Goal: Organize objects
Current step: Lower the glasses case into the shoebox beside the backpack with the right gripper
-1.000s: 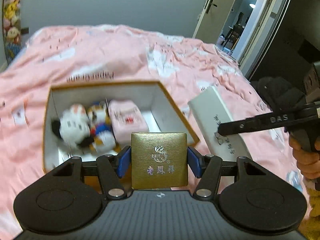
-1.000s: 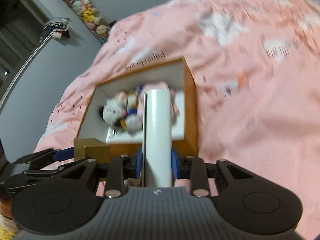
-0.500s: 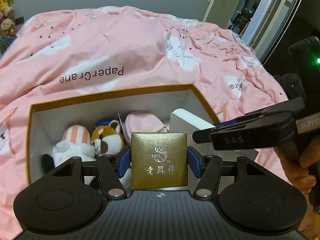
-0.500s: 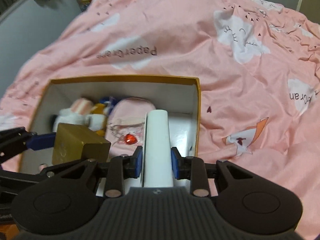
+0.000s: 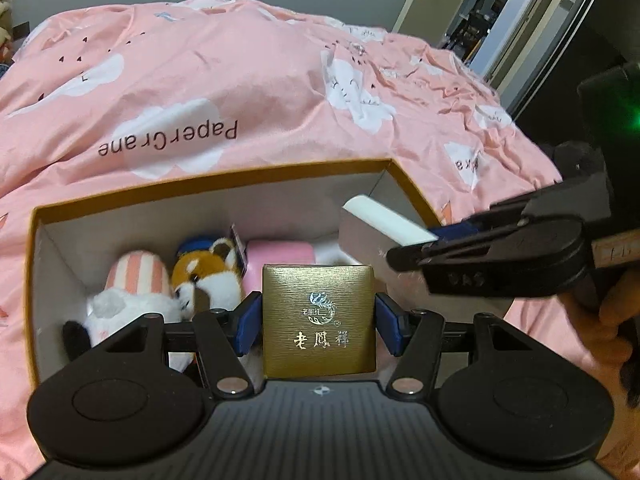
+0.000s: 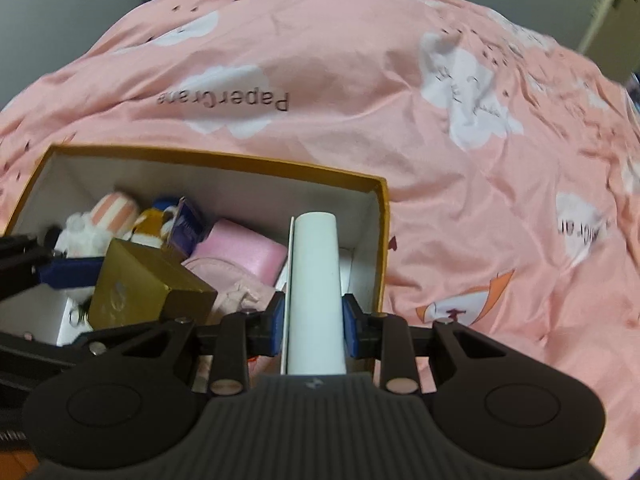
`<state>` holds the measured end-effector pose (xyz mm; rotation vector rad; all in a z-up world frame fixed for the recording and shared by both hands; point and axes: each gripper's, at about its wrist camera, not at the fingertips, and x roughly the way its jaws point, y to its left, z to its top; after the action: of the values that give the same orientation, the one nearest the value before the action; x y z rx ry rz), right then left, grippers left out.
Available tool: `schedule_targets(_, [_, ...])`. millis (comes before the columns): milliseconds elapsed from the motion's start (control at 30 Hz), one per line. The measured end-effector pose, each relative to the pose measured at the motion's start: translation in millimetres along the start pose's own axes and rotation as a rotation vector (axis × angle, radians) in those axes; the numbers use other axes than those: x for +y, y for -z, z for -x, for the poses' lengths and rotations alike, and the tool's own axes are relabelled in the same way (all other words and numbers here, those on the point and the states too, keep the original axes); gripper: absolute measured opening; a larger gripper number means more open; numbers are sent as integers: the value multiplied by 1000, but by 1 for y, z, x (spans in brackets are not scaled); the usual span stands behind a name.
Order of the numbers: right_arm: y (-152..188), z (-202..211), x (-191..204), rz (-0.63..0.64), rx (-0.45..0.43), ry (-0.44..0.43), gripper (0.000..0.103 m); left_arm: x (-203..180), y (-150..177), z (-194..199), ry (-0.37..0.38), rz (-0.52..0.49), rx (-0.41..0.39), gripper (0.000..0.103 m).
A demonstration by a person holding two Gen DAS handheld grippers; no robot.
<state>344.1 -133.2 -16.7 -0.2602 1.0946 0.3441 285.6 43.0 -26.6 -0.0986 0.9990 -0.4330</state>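
From your left wrist view, your left gripper (image 5: 319,320) clamps the gold box (image 5: 319,322), printed face toward you, over the open cardboard box (image 5: 208,184) holding plush toys (image 5: 168,292). At 3 o'clock your right gripper (image 5: 420,246) shows side-on. Your right wrist view shows it pinching the white box (image 6: 315,300), long axis toward 12 o'clock, over the cardboard box's right end, the pink pouch (image 6: 240,252) at 10 o'clock.

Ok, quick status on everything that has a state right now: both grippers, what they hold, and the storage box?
left gripper: jaws shut on the gold box
gold box: closed, held over the storage box
right gripper: jaws shut on the white box
white box: closed, held over the storage box's right side
storage box: open, no lid, plush toys and pink pouch inside
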Motion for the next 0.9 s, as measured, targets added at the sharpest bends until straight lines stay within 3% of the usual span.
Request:
schedule_targets(233, [-3,-3,13,127,28,1,31,-8,11,15,13,-33,97,68])
schedule_targets(467, [-10,-8,29,217,29,38,31,-13,13,-19,-72,-26,242,68])
schedule_targets(667, [-16,-21,23,166,75,38,31,-20,11,-23,-128,-34,188,68])
schedule_targets(767, [-15,-22,16,124,103,11,31,-26,2,-22,-184,-63,154,67])
schedule_targets(900, [-15,-19,6,69,143,-41,31,-27,-15,-32,-200,-70,149,67])
